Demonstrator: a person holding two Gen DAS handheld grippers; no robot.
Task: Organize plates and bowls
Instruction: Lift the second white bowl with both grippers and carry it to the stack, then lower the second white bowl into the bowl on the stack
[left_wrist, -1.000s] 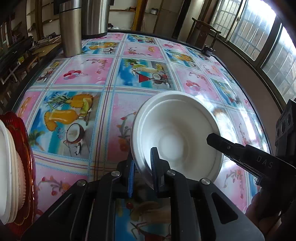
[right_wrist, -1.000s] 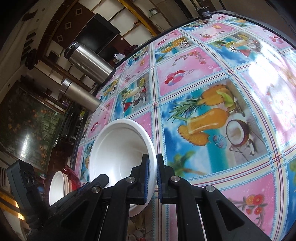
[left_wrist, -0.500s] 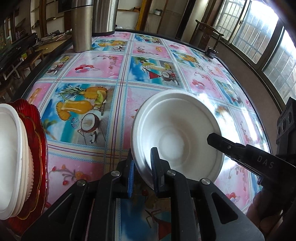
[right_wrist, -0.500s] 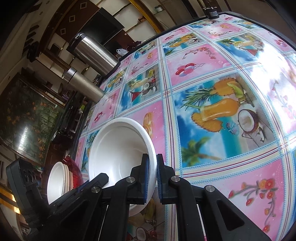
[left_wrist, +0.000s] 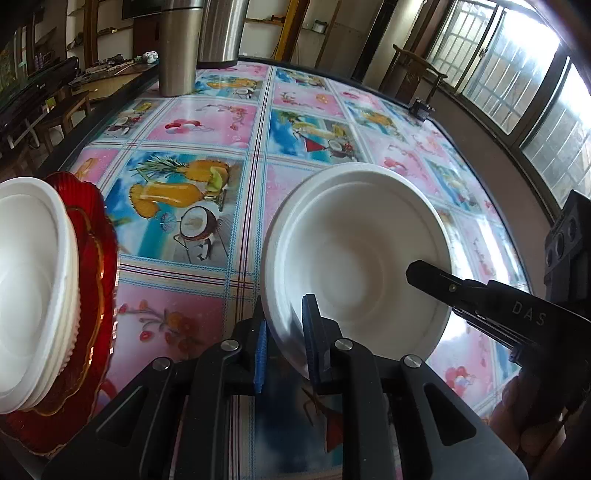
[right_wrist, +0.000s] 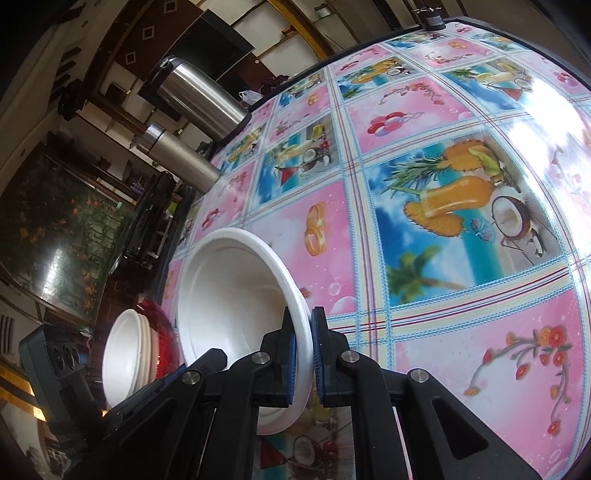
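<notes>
Left wrist: both grippers clamped on white bowl, window here only.

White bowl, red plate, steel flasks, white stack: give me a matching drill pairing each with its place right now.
Things:
1. white bowl
2. red plate
3. steel flasks
4. white stack

Places:
A. upright at the far table edge
B. under the stacked white dishes
C. gripped at its rim by both tongs
D. resting on the red plate

Pairs: 1-C, 2-B, 3-A, 4-D. The left tongs and right tongs each pinch the bowl's rim.
</notes>
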